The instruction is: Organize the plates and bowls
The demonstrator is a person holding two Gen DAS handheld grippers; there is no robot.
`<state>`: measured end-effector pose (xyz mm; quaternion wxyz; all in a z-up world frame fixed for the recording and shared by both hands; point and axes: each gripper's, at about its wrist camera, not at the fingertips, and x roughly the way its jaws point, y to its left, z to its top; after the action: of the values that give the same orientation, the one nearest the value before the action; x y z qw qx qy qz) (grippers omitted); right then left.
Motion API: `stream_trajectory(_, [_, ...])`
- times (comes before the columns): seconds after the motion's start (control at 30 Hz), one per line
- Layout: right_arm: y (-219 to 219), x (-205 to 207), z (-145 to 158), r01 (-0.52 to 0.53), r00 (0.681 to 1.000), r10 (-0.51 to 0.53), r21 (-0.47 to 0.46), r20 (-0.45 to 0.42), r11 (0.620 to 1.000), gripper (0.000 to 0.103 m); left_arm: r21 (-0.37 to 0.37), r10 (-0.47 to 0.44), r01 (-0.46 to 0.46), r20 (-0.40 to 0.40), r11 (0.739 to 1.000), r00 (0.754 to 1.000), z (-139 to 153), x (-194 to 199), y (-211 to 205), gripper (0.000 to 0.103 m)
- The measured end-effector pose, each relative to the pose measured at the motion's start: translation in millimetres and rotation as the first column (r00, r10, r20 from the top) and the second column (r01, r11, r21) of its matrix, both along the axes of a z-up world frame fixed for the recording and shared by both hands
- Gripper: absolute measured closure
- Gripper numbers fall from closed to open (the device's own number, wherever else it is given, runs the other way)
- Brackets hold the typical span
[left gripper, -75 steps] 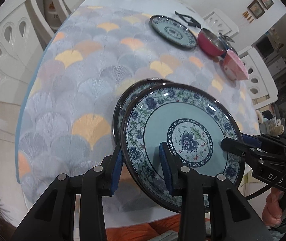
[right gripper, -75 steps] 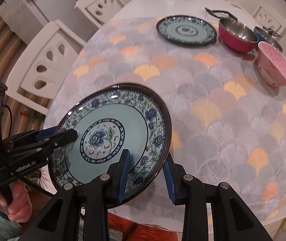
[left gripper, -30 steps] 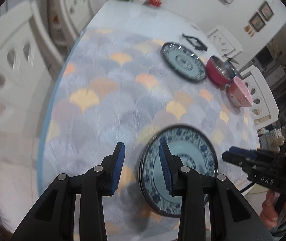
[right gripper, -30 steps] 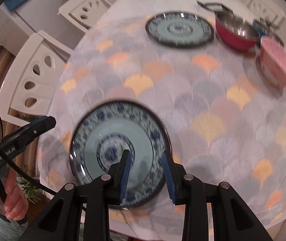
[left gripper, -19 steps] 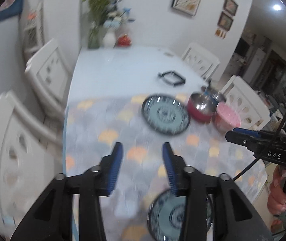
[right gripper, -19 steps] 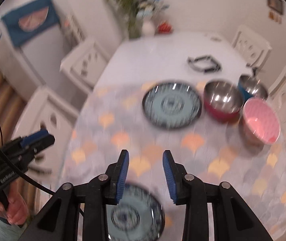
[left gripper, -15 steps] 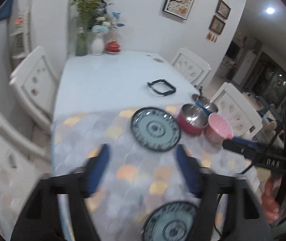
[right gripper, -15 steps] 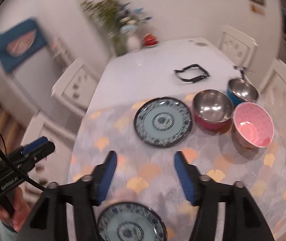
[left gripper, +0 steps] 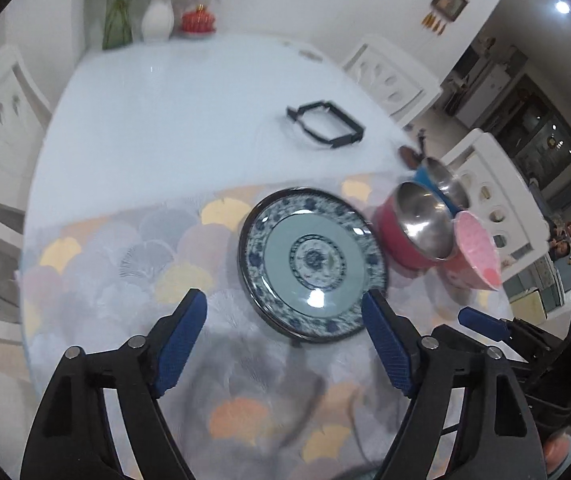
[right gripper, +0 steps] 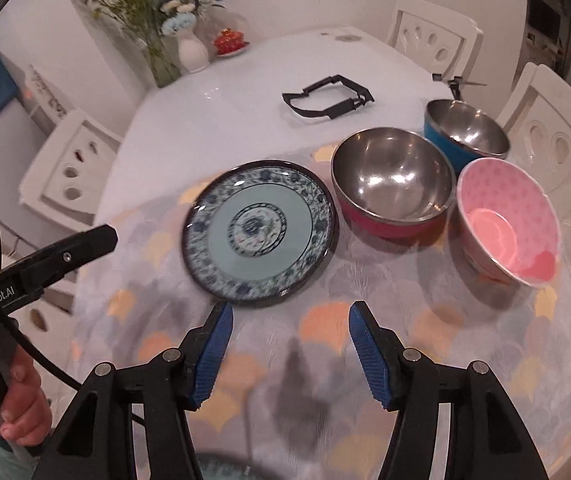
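A blue-and-white floral plate (left gripper: 311, 260) (right gripper: 259, 232) lies flat on the scalloped tablecloth. To its right stand a red steel-lined bowl (left gripper: 413, 228) (right gripper: 391, 184), a blue steel bowl (left gripper: 441, 184) (right gripper: 465, 128) and a pink bowl (left gripper: 475, 252) (right gripper: 505, 220). My left gripper (left gripper: 283, 320) hovers over the plate's near edge; its jaws are closing from wide with nothing between them. My right gripper (right gripper: 290, 308) is open and empty, just short of the same plate. A sliver of the stacked plates (right gripper: 221, 468) shows at the bottom edge of the right wrist view.
A black strap frame (right gripper: 325, 102) lies on the bare white table (right gripper: 245, 80) beyond the cloth. A vase of flowers (right gripper: 191, 54) and a red pot (right gripper: 229, 42) stand at the far end. White chairs (right gripper: 561, 152) ring the table.
Both grippers let go of the floral plate, leaving it on another plate near the table's front edge. They opened wide and moved across the table to the far plate and bowls.
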<state>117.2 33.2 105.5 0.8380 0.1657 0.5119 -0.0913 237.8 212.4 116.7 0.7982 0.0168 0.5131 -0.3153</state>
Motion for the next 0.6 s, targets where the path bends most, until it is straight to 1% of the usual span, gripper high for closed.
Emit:
stream_trajectory(0.07, [-3,12,-17,0.003,1.0,-0.004,-0.02,-0.024,1.0,0.045,0.015,0.003,-0.003,-0.027,1.0,1.0,-15,13,-5,0.034])
stream_trajectory(0.13, [-6,22,-33,0.007,0.999,-0.008,-0.016,-0.052,1.0,0.045,0.013,0.008,-0.007,-0.06,1.0,0.998,-31,26,-8,0.037])
stream_trajectory(0.23, [-14,32,-56,0.017,0.996,-0.016,0.01,-0.092,1.0,0.048,-0.014,0.02,-0.022,-0.117,1.0,0.993,-52,43,-14,0.05])
stream_trajectory(0.27, [-18,35,-63,0.023,0.995,-0.021,0.023,-0.1,0.999,0.049,-0.025,0.027,-0.03,-0.134,0.999,0.991,-58,48,-16,0.051])
stream_trajectory(0.3, [-20,36,-68,0.03,0.994,-0.027,0.03,-0.103,0.999,0.052,-0.035,0.035,-0.04,-0.148,0.999,0.988,-64,53,-19,0.051])
stream_trajectory(0.37, [-26,40,-76,0.037,0.993,-0.032,0.045,-0.109,0.998,0.053,-0.04,0.048,-0.055,-0.163,0.998,0.985,-74,58,-22,0.057])
stream_trajectory(0.43, [-30,41,-81,0.037,0.994,-0.031,0.055,-0.105,0.998,0.054,-0.042,0.053,-0.061,-0.172,0.997,0.984,-80,63,-26,0.06])
stream_trajectory(0.5, [-32,43,-81,0.025,0.996,-0.021,0.046,-0.09,0.999,0.056,-0.042,0.058,-0.066,-0.172,0.997,0.983,-84,65,-28,0.068])
stream_trajectory(0.57, [-31,45,-82,-0.005,0.997,0.008,0.032,-0.08,0.999,0.06,-0.043,0.068,-0.076,-0.16,0.996,0.985,-86,66,-30,0.084])
stream_trajectory(0.6, [-30,46,-82,-0.022,0.997,0.024,0.025,-0.074,0.999,0.063,-0.038,0.078,-0.085,-0.16,0.996,0.984,-88,67,-31,0.086])
